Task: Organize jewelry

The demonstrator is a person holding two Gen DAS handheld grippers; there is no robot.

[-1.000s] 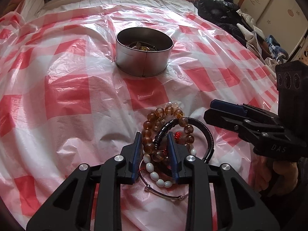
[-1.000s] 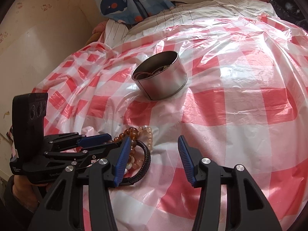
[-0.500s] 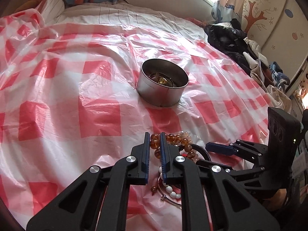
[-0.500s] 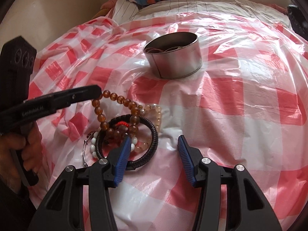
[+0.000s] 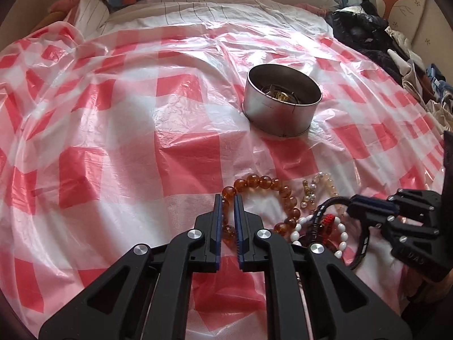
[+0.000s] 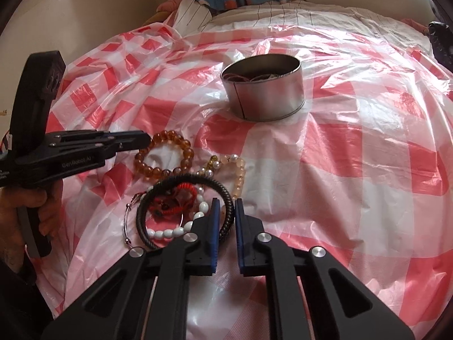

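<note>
Spread over the bed, a red-and-white checked plastic sheet [image 5: 113, 130] carries everything, with a heap of dark clothes [image 5: 365, 34] at its 2 o'clock edge in my left wrist view. Next largest is the round metal tin [image 5: 283, 104], standing upright at 1 o'clock from my left hand-held gripper [image 5: 227, 221], some jewelry already lying inside it. That left hand-held gripper is closed on the amber bead bracelet [image 5: 263, 182], pinching its near side while the loop lies on the sheet. At 3 o'clock from it sits the tangle: a black braided cord bangle [image 6: 223, 192], which my right hand-held gripper [image 6: 225, 218] has clamped between its blue pads, then a white bead bracelet [image 6: 181, 231], a pale peach bead bracelet [image 6: 239, 174], a red cord piece [image 6: 175, 201] and a thin silver bangle [image 6: 126, 221]
</note>
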